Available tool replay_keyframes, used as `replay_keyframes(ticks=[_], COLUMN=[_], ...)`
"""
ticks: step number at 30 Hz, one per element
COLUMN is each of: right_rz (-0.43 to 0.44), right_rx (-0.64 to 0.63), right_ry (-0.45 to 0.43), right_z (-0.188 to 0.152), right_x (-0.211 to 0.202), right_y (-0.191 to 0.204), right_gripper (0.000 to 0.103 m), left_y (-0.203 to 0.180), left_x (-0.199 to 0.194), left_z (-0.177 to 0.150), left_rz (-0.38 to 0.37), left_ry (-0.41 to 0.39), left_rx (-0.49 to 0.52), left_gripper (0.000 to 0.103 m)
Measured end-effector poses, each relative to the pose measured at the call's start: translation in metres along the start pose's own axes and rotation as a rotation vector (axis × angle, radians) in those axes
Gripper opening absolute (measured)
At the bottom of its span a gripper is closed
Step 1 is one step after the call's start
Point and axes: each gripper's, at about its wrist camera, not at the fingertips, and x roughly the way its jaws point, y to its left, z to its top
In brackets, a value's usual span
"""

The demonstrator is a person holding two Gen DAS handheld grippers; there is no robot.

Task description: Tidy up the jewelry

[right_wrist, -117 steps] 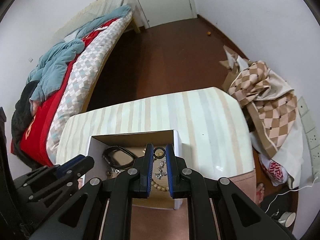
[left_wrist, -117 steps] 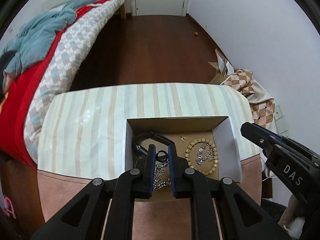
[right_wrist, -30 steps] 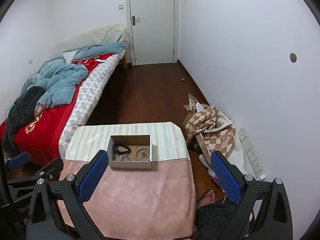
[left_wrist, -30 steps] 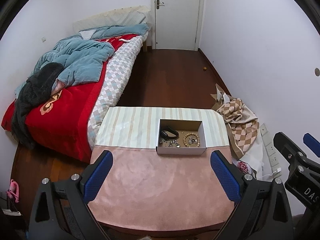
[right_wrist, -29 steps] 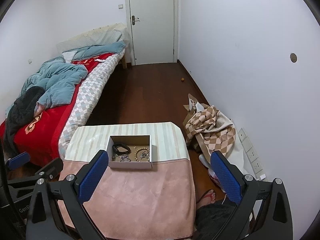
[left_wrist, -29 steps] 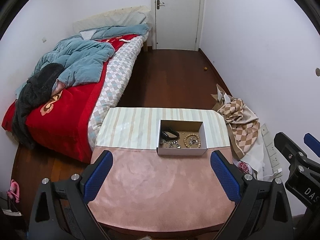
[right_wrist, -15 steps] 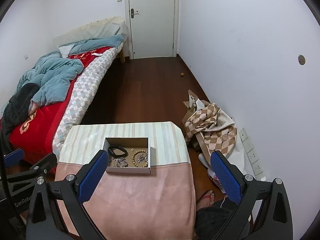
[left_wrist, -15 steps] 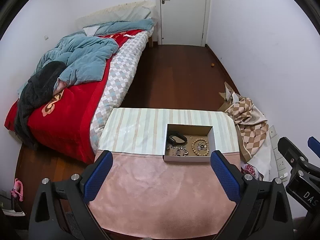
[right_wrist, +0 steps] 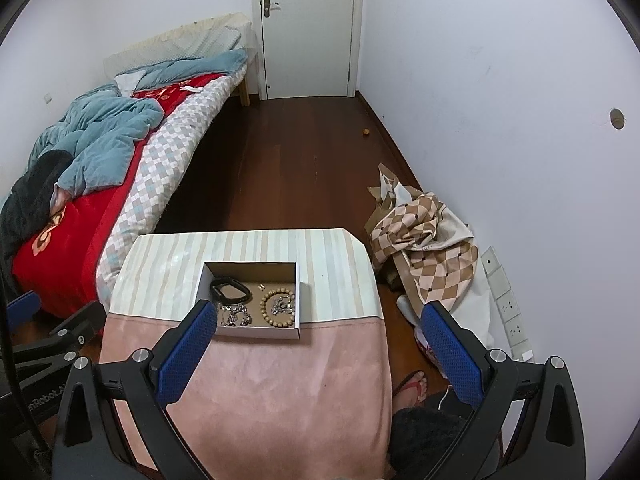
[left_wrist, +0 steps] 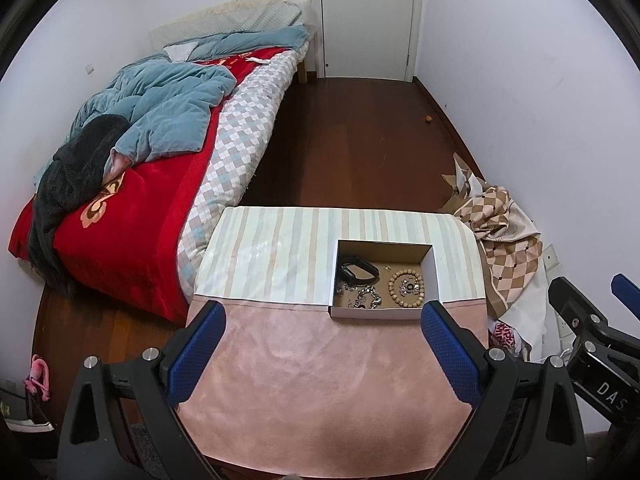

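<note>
Pulling back from the box [left_wrist: 374, 312], both grippers are now high above it, fingers [left_wrist: 196, 350] spread wide, holding nothing.

You face a small white-walled bedroom.
A bed [left_wrist: 168, 152] with red and blue covers runs along your left wall [left_wrist: 60, 40], dark wood floor [left_wrist: 360, 140] beside it, a white door [left_wrist: 368, 16] at the far end.

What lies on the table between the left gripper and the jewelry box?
Only bare pink tablecloth separates the open left gripper from the jewelry box, shown in the left wrist view.
</note>
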Motion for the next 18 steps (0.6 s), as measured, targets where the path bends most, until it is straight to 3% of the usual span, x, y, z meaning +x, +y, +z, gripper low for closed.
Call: replay_keyframes(ticks=[18], right_rz=[-0.002], right_rx=[-0.002], right_ry=[0.009], right_z=[-0.0002], right_x=[0.0022], right_y=[-0.0006], right_gripper=[0.103], left_y=[0.0033], left_x=[0.0013], left_z=[0.0], left_rz=[0.001], left_ry=[-0.002], left_rx=[-0.01], left_gripper=[0.1])
